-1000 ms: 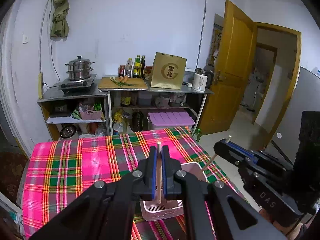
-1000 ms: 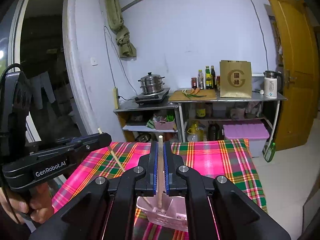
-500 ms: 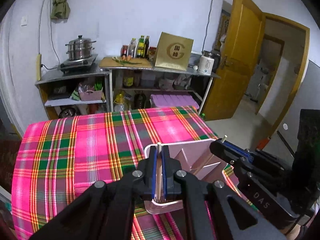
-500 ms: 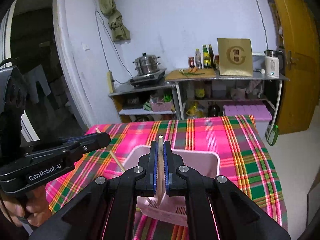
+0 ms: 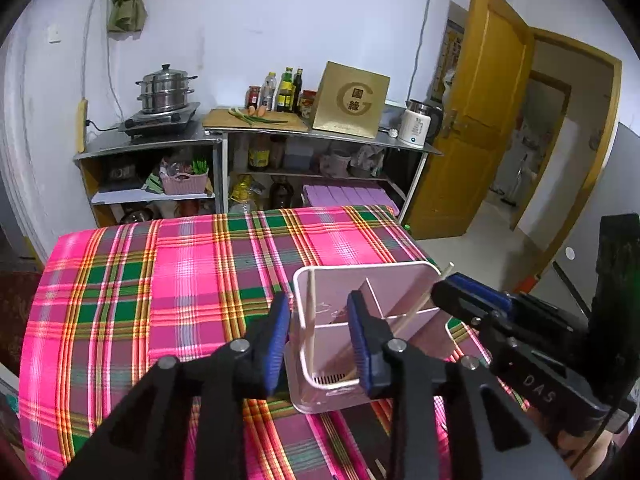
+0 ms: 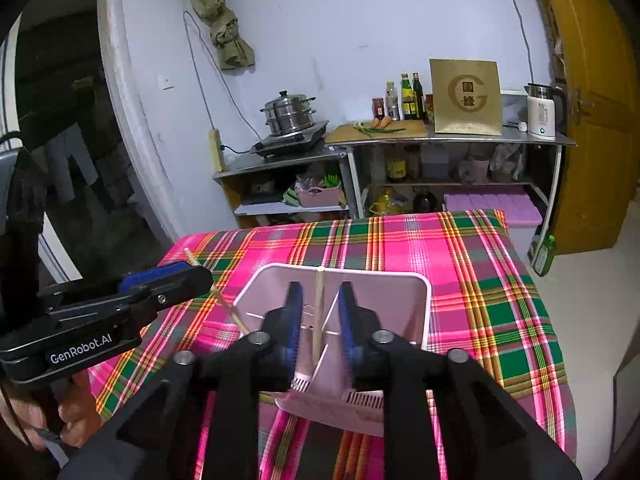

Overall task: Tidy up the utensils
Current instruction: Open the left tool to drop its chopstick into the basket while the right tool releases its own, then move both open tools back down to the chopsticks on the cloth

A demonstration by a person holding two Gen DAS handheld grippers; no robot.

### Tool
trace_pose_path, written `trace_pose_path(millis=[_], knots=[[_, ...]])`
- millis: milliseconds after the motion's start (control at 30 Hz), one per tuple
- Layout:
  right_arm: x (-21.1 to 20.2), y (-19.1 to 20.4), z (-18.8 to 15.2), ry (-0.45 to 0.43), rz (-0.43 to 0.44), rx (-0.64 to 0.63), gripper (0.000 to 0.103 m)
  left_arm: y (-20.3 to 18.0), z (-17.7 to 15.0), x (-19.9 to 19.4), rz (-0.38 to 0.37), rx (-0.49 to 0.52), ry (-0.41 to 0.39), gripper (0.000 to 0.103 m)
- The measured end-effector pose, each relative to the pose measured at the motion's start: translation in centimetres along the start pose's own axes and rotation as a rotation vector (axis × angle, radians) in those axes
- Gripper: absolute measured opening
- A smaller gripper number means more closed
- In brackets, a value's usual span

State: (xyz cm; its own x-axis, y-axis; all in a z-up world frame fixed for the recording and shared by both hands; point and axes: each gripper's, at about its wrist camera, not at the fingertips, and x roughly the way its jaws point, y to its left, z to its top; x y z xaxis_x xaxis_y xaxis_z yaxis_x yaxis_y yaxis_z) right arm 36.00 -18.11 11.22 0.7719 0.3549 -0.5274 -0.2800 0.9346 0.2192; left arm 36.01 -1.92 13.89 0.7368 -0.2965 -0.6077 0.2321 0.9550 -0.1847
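Note:
A pink divided utensil holder [image 5: 360,270] stands on the plaid table. My left gripper [image 5: 318,304] hovers over its left compartment, jaws opening; a wooden chopstick [image 5: 311,312] stands upright between them, free of both pads, its lower end in the holder. In the right wrist view my right gripper [image 6: 320,292] is opening too, and its chopstick [image 6: 319,308] rests in the holder [image 6: 360,274] without touching either pad. Each view shows the other gripper from the side: right gripper [image 5: 444,288], left gripper [image 6: 200,276].
The plaid cloth [image 5: 180,280] covers the table out to its edges. Behind it stand metal shelves with a steamer pot [image 5: 166,88], bottles and a kettle [image 5: 416,128]. A wooden door [image 5: 488,120] hangs ajar on the right. A hand [image 6: 76,420] grips the left tool.
Both grippers came down over the pink holder with a chopstick clamped in each. Their jaws have now parted, and the chopsticks stand loose in the compartments.

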Motion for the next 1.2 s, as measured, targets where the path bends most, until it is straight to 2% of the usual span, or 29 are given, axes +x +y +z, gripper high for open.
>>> trace_pose_path(millis=[300,600,867,1000,1200], knots=[[-5.2,0.6,-2.2,-0.04,-0.015,-0.022,0.021,-0.4,-3.3,-4.6,0.019,0.021,-0.061,0.033],[-12.8,1.7,-8.8,-0.103,0.006,-0.047,0.021,-1.2,-11.4,-10.5,0.007,0.02,-0.113,0.033],[-16.6,1.9,-14.9,-0.073,0.006,-0.046,0.021,-1.7,-18.2,-14.1,0.008,0.001,-0.116,0.033],[-17.5,1.7,-17.6,-0.041,0.012,-0.027,0.021,-2.0,-20.2,-15.1,0.023,0.001,-0.11,0.033],[-18.3,1.4,-19.3,-0.026,0.022,0.001,0.021,-1.8,-22.9,-15.2,0.02,-0.025,-0.066,0.033]])
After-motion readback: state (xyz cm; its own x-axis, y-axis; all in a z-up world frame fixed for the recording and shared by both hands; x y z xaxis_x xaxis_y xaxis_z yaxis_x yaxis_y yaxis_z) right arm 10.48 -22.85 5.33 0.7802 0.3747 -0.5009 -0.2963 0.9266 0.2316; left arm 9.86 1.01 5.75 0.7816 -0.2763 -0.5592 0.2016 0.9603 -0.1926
